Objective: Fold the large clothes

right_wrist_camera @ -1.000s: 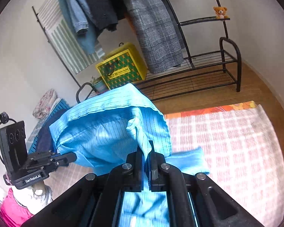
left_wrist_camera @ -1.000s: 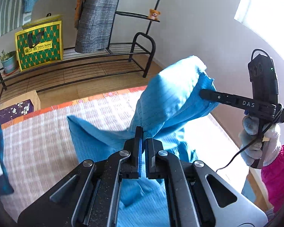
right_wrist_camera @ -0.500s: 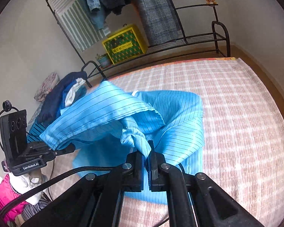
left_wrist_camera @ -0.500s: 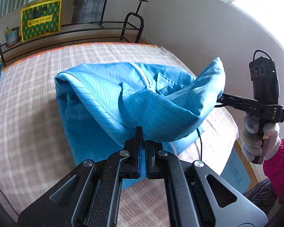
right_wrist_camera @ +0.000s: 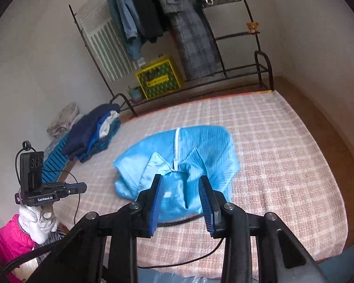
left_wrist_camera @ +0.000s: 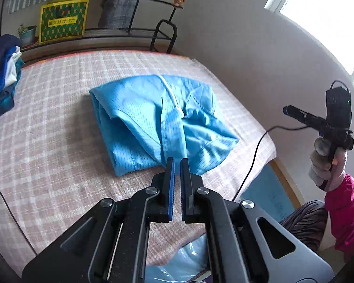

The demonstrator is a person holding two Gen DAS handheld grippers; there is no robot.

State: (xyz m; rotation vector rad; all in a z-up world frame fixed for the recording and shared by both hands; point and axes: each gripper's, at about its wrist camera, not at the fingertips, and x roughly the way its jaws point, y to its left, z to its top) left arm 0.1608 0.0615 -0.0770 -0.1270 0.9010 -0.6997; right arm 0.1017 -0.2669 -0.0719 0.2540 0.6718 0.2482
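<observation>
The light blue zip-front garment [left_wrist_camera: 153, 118] lies in a loose folded heap in the middle of the checked bed [left_wrist_camera: 47, 141], zip and collar facing up. My left gripper [left_wrist_camera: 177, 162] hovers over the bed's near edge with its jaws shut and no cloth between them. In the right wrist view the left gripper [right_wrist_camera: 83, 186] is well left of the garment [right_wrist_camera: 200, 146], carrying nothing. My right gripper [right_wrist_camera: 180, 184] is opening, with nothing between its blue pads [right_wrist_camera: 157, 202] and the garment beyond them. In the left wrist view the right gripper [left_wrist_camera: 286, 111] is off the bed's right side.
A pile of dark and blue clothes [right_wrist_camera: 92, 132] sits at the bed's [right_wrist_camera: 283, 153] far left. A black clothes rack [right_wrist_camera: 224, 70] with hanging coats and a yellow-green bag [right_wrist_camera: 159, 79] stands behind. A black cable [right_wrist_camera: 177, 222] trails across the bed's near edge. Gloved hands in pink sleeves [left_wrist_camera: 342, 200] hold both grippers.
Both grippers have drawn back from the garment, which was lifted between them and now lies on the bed. The cloth has left both grippers, and the right jaws have parted.
</observation>
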